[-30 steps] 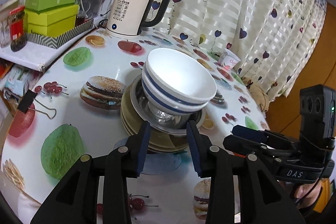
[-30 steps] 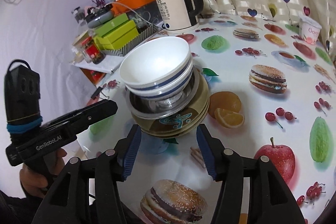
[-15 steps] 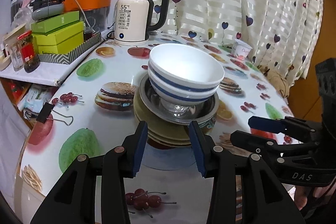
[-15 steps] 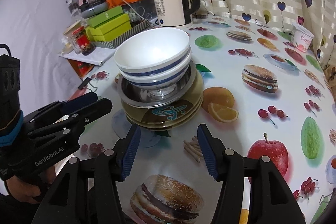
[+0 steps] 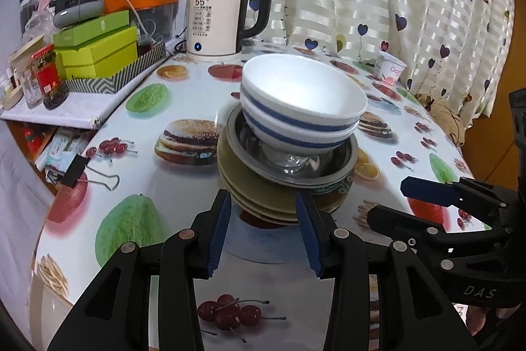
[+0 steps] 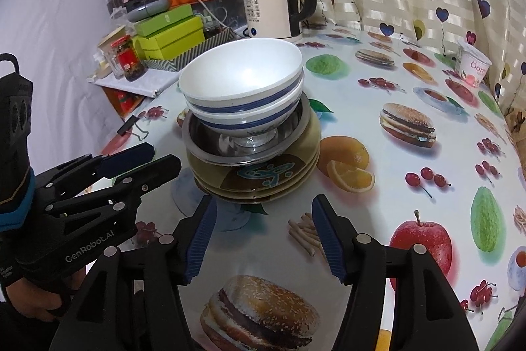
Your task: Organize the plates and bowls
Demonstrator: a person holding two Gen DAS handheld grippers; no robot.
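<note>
Two nested white bowls with blue stripes [image 5: 302,107] [image 6: 243,81] sit in a steel dish [image 5: 332,166] [image 6: 203,140] on a stack of olive plates [image 5: 256,193] [image 6: 263,176]. My left gripper [image 5: 263,206] [image 6: 141,163] is open just short of the stack's near rim and holds nothing. My right gripper [image 6: 263,206] [image 5: 391,199] points at the stack from the other side. Its jaws are opening, with only tablecloth between them.
The round table [image 5: 157,180] has a fruit-and-burger print cloth. A kettle [image 5: 217,22] and green boxes [image 5: 98,48] stand at the back left, near a jar [image 5: 49,78]. A binder clip [image 5: 79,173] lies left, and a yogurt cup [image 5: 391,71] stands by the curtain.
The left gripper has rolled level and tipped up, still facing the stack. The right jaws stand slightly wider. The stack has not moved.
</note>
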